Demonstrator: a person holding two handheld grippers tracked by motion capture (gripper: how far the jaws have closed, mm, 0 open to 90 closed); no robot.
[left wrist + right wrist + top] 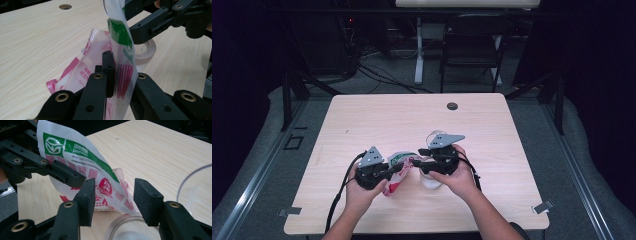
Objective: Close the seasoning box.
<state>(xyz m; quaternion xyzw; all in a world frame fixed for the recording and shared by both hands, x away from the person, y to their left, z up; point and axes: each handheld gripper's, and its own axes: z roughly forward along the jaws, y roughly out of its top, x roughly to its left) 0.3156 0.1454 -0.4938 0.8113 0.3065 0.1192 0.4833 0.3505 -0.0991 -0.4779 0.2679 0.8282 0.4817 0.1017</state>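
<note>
Here we are at the lower middle of the high view: two hands meet over the wooden tabletop (377, 115), and between them hangs a plastic bag (398, 162) printed in white, green and red. The left gripper (396, 168) has it firmly. In the left gripper view its fingers (108, 72) are clamped together on the bag (120, 50), the film rising upright between them toward the top of the frame, a crumpled pink part trailing down to the wood at lower left.

Over to the right gripper (416, 161), coming in from the right of the high view. In the right gripper view its fingers (87, 197) stand apart, open, with the bag (82, 162) just beyond them, its green band slanting from upper left down to centre. Whether the left-hand finger touches the film, I cannot tell. The other gripper's dark fingers (67, 175) bite the bag at the left of that frame.

Below the bag sits a clear glass jar (430, 179), standing on the tabletop under the right hand (459, 177); its round rim (125, 225) shows at the bottom of the right gripper view. A dark round hole (452, 106) marks the tabletop's far edge.
</note>
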